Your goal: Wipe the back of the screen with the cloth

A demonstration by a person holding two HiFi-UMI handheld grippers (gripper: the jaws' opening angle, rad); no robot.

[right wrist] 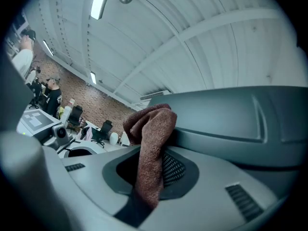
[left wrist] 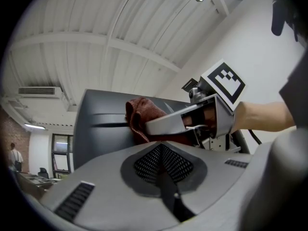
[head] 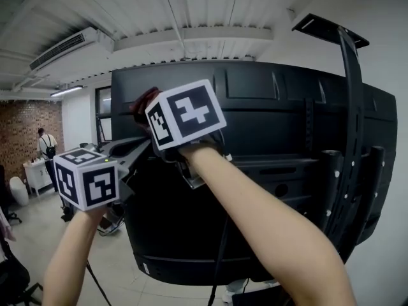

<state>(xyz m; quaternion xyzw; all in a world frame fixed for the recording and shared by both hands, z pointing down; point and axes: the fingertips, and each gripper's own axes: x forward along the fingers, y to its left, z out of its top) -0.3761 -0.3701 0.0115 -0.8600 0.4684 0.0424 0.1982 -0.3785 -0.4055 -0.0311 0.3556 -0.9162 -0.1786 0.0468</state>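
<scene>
The screen's black plastic back (head: 268,171) fills the head view, mounted on a black stand (head: 349,139). My right gripper (head: 150,116) is up at the screen's upper left corner, shut on a reddish-brown cloth (head: 143,101). In the right gripper view the cloth (right wrist: 151,138) hangs bunched from the jaws of this gripper (right wrist: 156,167) against the screen back (right wrist: 231,124). My left gripper (head: 135,148) hovers lower, beside the screen's left edge, shut with nothing in it. The left gripper view looks past its shut jaws (left wrist: 162,150) at the cloth (left wrist: 139,114) and the right gripper (left wrist: 192,119).
A cable (head: 220,260) hangs below the screen. Behind lies an office with a brick wall (head: 25,126), a person (head: 46,146) standing far left, desks and chairs (right wrist: 98,131). An air conditioner (head: 64,48) sits on the ceiling.
</scene>
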